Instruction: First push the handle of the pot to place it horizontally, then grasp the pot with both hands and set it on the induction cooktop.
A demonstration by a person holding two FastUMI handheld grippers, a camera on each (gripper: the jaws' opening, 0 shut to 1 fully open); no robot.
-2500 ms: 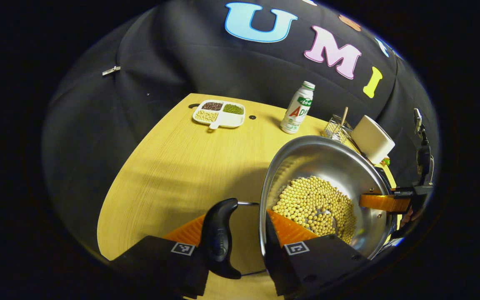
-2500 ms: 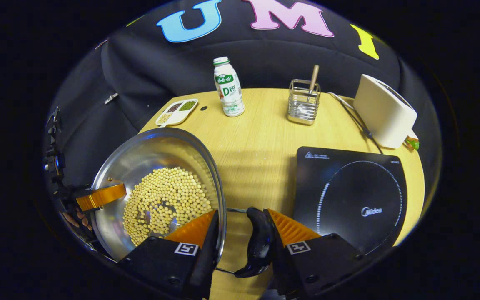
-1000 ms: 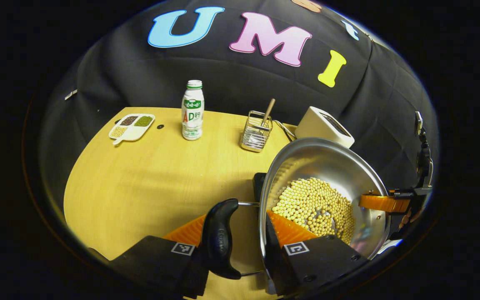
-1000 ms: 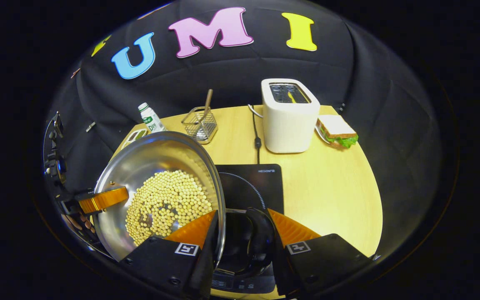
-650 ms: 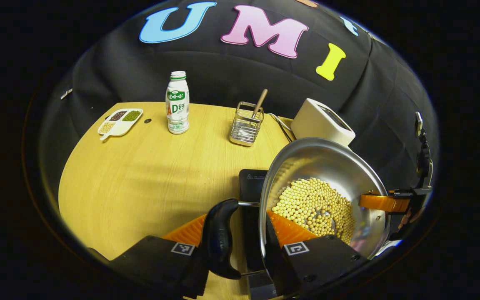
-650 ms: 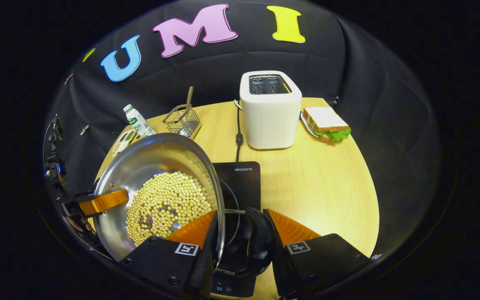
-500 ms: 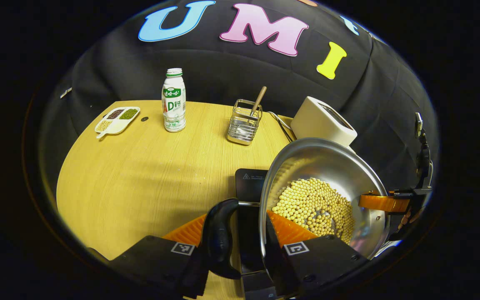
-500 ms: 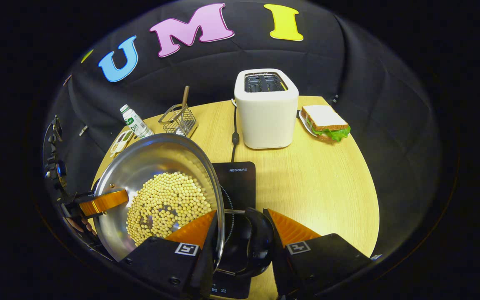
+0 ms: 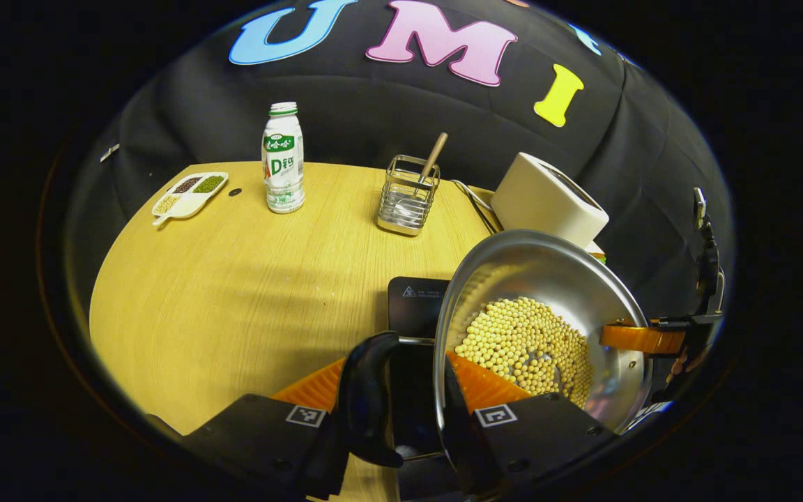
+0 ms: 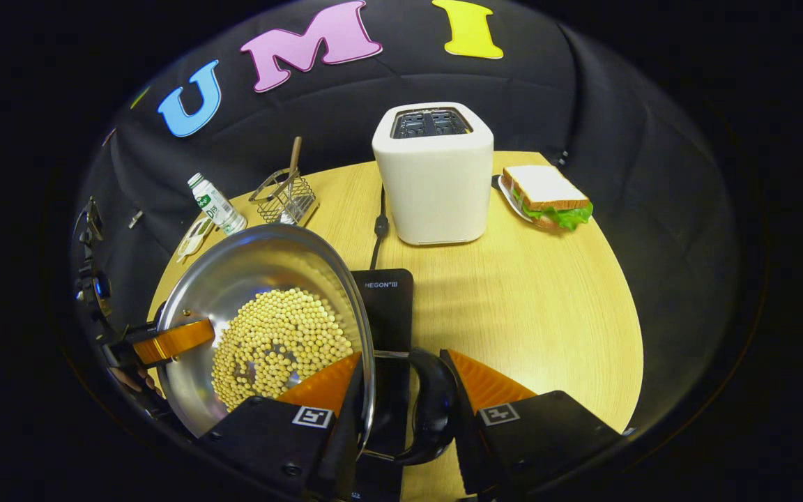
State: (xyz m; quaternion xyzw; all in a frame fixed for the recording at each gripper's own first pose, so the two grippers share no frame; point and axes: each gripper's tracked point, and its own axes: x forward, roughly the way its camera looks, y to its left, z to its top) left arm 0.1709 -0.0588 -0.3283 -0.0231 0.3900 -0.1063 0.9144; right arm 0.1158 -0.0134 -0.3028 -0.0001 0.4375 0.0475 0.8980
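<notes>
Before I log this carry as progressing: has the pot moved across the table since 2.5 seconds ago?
Yes. The pot then sat left of the induction cooktop, with bare table between them; now it overlaps the cooktop's left part, so it moved rightward, toward the toaster.

Looking at a pale wood tabletop point(image 9: 234, 293) with a rounded edge. Sitting along the far side: divided snack tray point(image 9: 189, 194), white drink bottle point(image 9: 283, 157) standing upright, wire utensil caddy point(image 9: 407, 195), white toaster point(image 10: 433, 173) with its cord trailing forward, sandwich point(image 10: 546, 196) just beside it. Lying nearer: black induction cooktop point(image 10: 387, 307), partly hidden.
</notes>
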